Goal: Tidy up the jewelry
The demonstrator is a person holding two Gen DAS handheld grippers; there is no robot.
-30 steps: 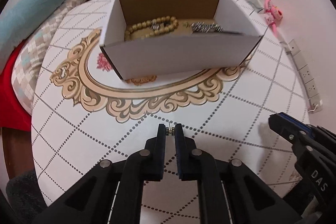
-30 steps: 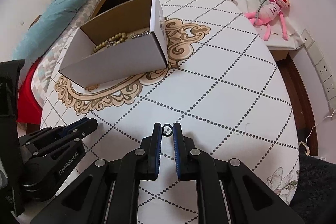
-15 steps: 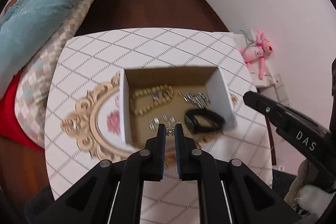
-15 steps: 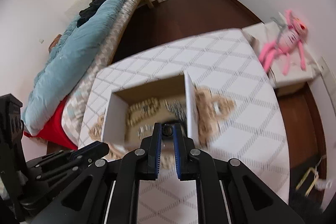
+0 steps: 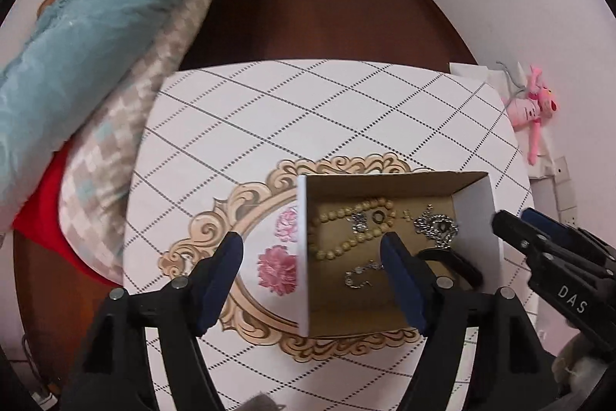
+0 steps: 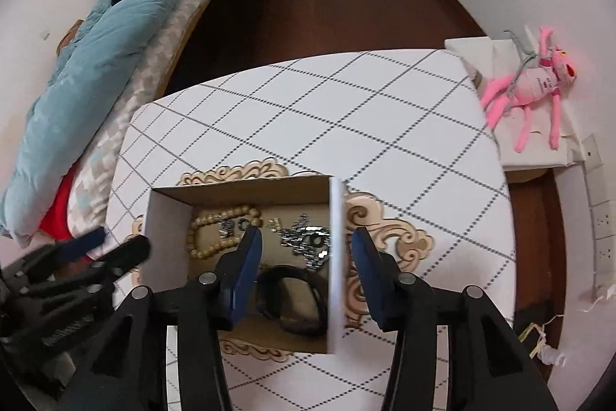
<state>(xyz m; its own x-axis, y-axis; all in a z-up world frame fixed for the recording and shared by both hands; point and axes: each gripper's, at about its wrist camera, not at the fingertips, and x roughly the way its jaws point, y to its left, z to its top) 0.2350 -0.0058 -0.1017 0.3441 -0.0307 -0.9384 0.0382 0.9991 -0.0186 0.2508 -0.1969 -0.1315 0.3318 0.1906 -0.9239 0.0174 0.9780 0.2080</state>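
Over the counter [image 5: 308, 110], both tongs, left [image 5: 312, 253] and right [image 6: 306, 245], are opening with nothing pinched, above the box [image 5: 475, 214] holding a bead bracelet [image 5: 346, 245], silver chains [image 5: 437, 226], a small ring [image 5: 377, 216] and a black band [image 6: 292, 299].

The box [image 6: 337, 257] is open at the top, so entry from above is free. Its floor is crowded: beads [image 5: 346, 230], a chain [image 5: 437, 226] and a black band [image 6: 292, 299] lie there, with a bare part at the near side. The upright walls block any entry from the side. The left gripper [image 5: 312, 257] and the right gripper [image 6: 306, 245] hang close together over the box. Far part of the table [image 5: 308, 110] is bare. A bed [image 6: 96, 64] stands at the left
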